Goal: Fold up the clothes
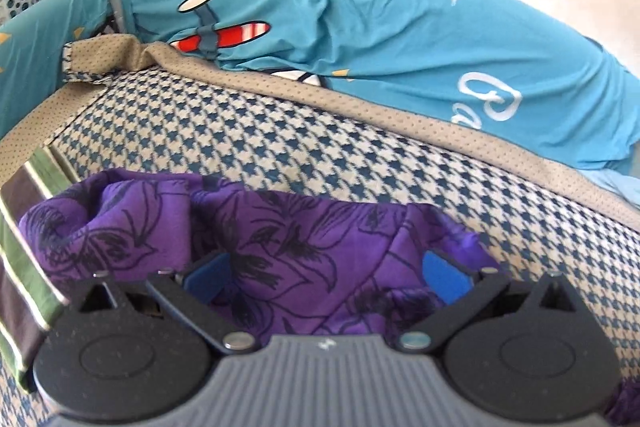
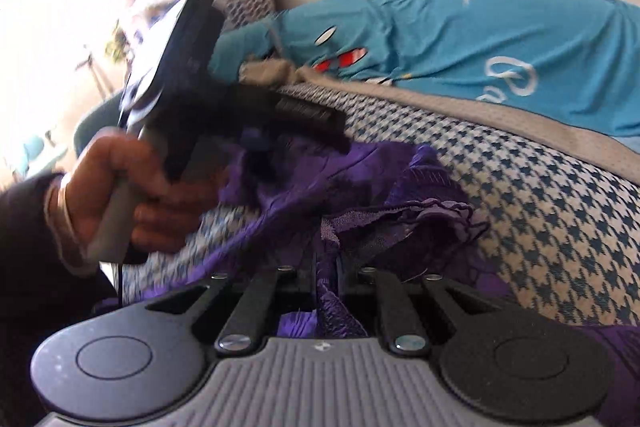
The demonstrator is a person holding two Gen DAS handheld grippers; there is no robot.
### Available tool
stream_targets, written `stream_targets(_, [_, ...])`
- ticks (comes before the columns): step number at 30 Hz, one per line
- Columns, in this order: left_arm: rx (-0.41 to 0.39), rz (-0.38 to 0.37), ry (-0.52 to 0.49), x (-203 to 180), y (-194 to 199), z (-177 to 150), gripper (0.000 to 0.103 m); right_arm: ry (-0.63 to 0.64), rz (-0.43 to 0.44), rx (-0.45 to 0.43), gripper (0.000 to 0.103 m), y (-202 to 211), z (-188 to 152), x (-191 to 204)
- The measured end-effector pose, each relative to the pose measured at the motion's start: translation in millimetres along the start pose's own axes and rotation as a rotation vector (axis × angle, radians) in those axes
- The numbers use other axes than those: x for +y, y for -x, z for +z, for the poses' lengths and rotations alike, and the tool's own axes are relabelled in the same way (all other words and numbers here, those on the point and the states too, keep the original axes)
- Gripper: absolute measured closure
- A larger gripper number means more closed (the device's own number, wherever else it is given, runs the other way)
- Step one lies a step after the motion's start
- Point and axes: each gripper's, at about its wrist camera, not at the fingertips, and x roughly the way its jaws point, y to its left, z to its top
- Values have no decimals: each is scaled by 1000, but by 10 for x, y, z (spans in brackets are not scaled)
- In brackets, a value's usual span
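Right hand-held gripper (image 2: 326,279) pinches purple garment (image 2: 340,179) edge; left apparently open.

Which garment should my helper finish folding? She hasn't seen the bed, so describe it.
Find the bed with the blue-and-white houndstooth cover and the teal aeroplane-print pillow along the wall. On the cover's near side lies the purple garment, bunched up. It is the only purple cloth, printed with black outlined flowers, and the right gripper is shut on it.
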Motion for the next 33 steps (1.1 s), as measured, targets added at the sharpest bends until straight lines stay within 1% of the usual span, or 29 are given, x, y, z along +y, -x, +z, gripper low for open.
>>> stream_targets(3, [-6,-52,-40,-102,23,-37,0,75,20,81,92,-120,-148,166])
stream_targets(4, [3,-68,-64,-149,6,-45,0,91,29,101,92,-135,-193,192])
stream_targets(6, [65,-59,-122,-285,-97,-99,0,122,33,128,92,-169,-236,246])
stream_targets(7, [95,-28,-140,-329,-158,-133,0,124,32,131,92,-177,-234,242])
stream_targets(9, [134,9,-152,-360,-260,-199,0,128,30,139,90,-192,-229,233])
stream_targets(11, [161,26,-152,-354,-323,-237,0,94,37,116,90,-132,-198,168])
stream_targets(13, [161,14,-133,-320,-330,-246,0,34,45,71,88,-21,-147,64])
stream_targets(14, [162,8,-125,-305,-335,-249,0,6,42,47,85,28,-122,15])
stream_targets(16, [166,-4,-101,-257,-335,-244,0,-43,21,-1,76,107,-77,-72])
stream_targets(17, [169,-7,-89,-239,-334,-239,0,-68,7,-19,66,138,-63,-115])
stream_targets(18, [171,-11,-78,-221,-333,-233,0,-95,-13,-30,60,152,-52,-152])
stream_targets(21, [182,-23,-48,-169,-342,-215,0,-173,-48,-42,60,135,-31,-249])
stream_targets(25, [186,-23,-17,-106,-347,-202,0,-252,-46,-30,59,76,-8,-323])
stream_targets(26, [187,-23,-11,-94,-348,-200,0,-269,-41,-21,57,44,-1,-329])
stream_targets(27, [189,-23,-7,-84,-351,-197,0,-285,-40,-15,52,10,3,-333])
stream_targets(28, [191,-22,-2,-73,-354,-193,0,-299,-42,-14,50,-15,5,-331])
stream_targets(33, [192,-24,1,-61,-357,-201,0,-337,-81,-55,36,-32,18,-295])
